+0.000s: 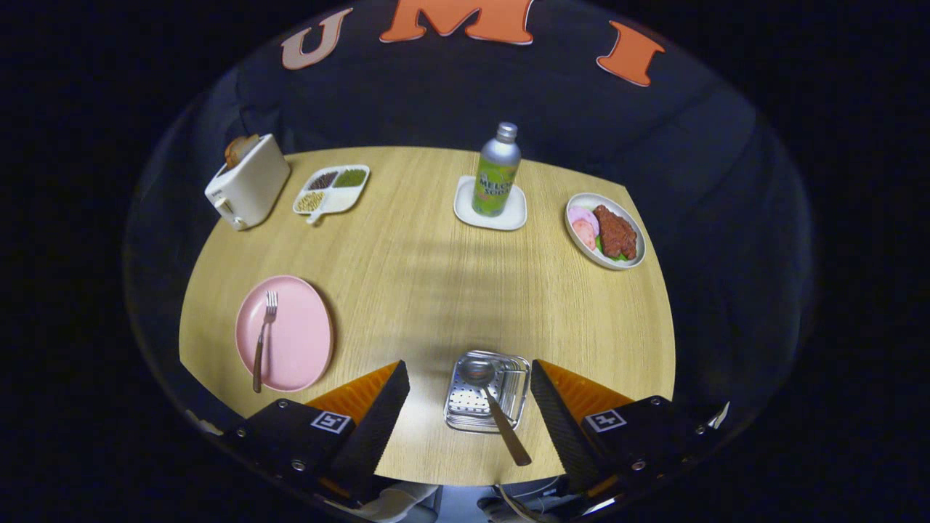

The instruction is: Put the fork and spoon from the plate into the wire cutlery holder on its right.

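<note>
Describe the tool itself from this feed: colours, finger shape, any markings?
The tool has two wedge-shaped fingers with black ribbed inner pads and orange outer faces. Each black base block carries a white square fiducial marker and small screws.

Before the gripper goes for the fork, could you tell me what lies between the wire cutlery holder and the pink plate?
Bare tabletop and one open gripper finger, between holder with spoon and plate with fork.
</note>
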Demonstrator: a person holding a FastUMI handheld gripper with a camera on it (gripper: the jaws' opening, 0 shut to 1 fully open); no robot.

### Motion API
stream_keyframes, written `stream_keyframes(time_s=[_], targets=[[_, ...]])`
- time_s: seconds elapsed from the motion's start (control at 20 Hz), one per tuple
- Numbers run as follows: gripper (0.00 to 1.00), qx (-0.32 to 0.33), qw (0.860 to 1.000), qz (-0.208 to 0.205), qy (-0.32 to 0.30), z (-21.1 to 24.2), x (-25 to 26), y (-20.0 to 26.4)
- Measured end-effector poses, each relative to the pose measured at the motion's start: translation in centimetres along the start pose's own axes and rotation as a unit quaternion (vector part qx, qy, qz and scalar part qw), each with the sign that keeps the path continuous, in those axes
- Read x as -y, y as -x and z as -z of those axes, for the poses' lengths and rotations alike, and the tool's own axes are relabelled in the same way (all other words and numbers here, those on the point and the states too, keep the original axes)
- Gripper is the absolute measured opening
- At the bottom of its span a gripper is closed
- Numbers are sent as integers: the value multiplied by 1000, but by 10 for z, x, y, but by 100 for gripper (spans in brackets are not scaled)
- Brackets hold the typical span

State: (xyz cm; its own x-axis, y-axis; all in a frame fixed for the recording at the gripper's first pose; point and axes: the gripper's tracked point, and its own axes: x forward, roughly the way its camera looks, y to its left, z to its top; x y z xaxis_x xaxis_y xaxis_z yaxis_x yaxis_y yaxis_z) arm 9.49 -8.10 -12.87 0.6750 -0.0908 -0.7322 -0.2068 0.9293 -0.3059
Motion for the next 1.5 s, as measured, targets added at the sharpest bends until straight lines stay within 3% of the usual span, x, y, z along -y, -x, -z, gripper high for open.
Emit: stream_keyframes(time_s=[0.25, 0.65, 1.25, 1.35, 1.5], targets=[[100, 100, 994, -31, -38, -21, -62, 19], [100, 150, 988, -39, -10, -6, -151, 4], [100, 115, 988, -99, 32, 45, -269, -45], [97, 108, 988, -107, 37, 52, -282, -51], [83, 92, 989, -108, 46, 62, -293, -63]])
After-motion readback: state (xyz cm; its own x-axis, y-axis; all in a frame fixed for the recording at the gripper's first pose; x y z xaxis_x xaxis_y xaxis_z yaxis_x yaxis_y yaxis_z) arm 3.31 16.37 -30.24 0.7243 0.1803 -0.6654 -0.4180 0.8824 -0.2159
